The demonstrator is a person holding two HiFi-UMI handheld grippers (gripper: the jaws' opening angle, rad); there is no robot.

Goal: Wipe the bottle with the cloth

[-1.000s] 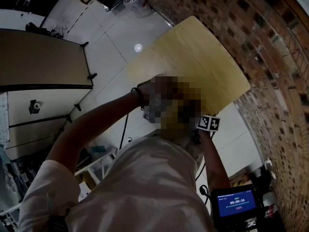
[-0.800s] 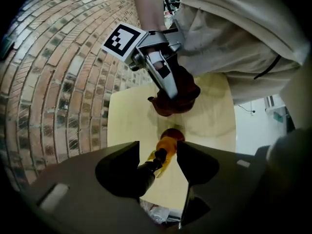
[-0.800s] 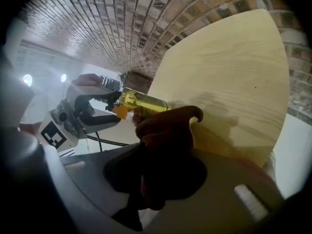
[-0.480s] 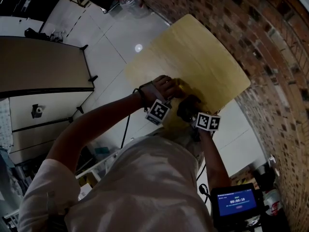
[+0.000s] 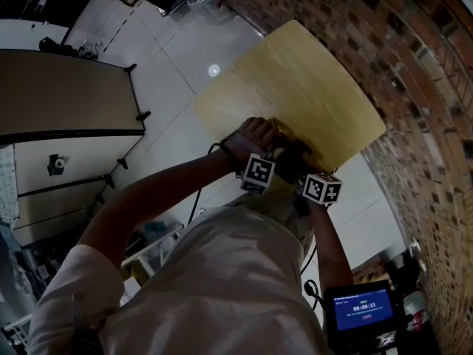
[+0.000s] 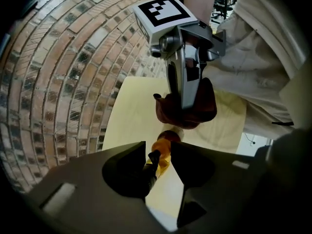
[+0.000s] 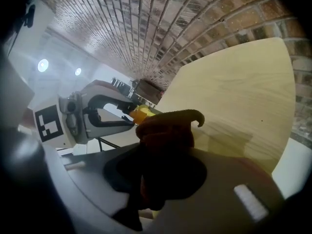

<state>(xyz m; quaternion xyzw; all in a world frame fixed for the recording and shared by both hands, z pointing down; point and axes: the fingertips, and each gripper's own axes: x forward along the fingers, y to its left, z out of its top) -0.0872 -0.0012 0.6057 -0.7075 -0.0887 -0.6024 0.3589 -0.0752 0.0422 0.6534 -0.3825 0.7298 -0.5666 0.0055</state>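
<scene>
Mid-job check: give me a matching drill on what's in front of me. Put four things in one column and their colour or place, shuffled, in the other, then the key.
Things:
1. bottle
2. cloth
3. table
4. wall

Colour or place:
A. dark red, gripped by the right tongs
B. pale wood
C. brick
D. amber, between the jaws of the left tongs

Pairs: 1-D, 2-A, 3-B, 4-C.

The left tongs have just been closing, with the bottle between their jaws.

Right gripper [image 7: 165,152] — jaws clamped, angled downward
</scene>
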